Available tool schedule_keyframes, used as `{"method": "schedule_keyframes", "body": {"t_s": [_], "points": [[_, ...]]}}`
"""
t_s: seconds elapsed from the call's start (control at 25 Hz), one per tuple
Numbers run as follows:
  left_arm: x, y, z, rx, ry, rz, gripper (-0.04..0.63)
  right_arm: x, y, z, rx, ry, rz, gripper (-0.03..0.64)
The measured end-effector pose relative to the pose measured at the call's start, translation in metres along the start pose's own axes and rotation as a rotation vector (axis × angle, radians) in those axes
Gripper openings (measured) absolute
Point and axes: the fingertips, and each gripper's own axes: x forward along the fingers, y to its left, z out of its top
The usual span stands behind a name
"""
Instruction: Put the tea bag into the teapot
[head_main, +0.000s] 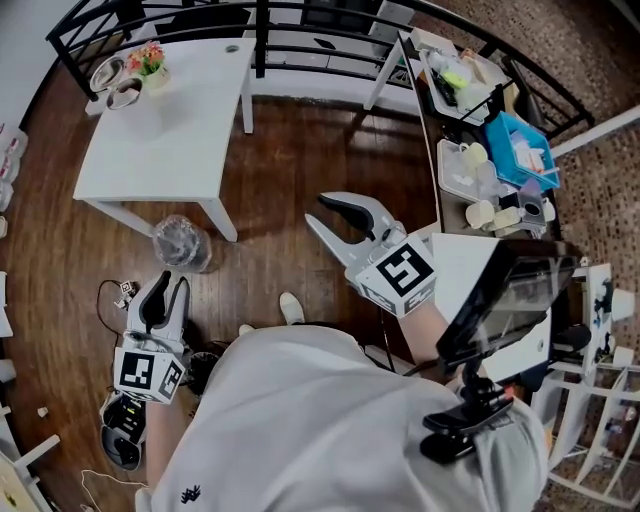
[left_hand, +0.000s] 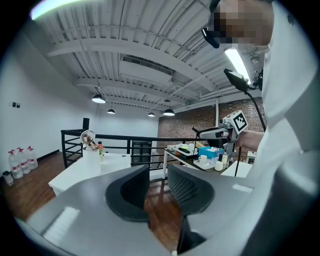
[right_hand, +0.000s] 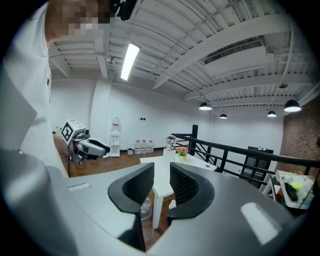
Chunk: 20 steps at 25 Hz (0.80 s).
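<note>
Head view, L to R: the white table (head_main: 170, 130) has a shiny metal vessel (head_main: 108, 73) at its far corner by the flowers (head_main: 148, 60) — prob. the teapot, though it's too small to be sure. My left gripper (head_main: 170, 290) hangs low over the wood floor, jaws a narrow gap apart, nothing between. My right gripper (head_main: 315, 210) is up at centre, jaws likewise narrowly parted and empty. Far right is the side table (head_main: 446, 218) w/ a cup (head_main: 480, 213) and a blue box (head_main: 520, 150). The tea bag — I can't pick it out anywhere; my guess is it's in that clutter. I judge the task is at its start, nothing picked. Next I need to find the bag, spread one pair of jaws and pinch it lightly.
</note>
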Motion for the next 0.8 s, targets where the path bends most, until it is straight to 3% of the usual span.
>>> {"method": "schedule_keyframes", "body": {"t_s": [0.8], "points": [[0.000,0.000,-0.010,-0.006,0.013,-0.025,0.091,0.004,0.008,-0.005,0.003,0.020,-0.010,0.089]]}}
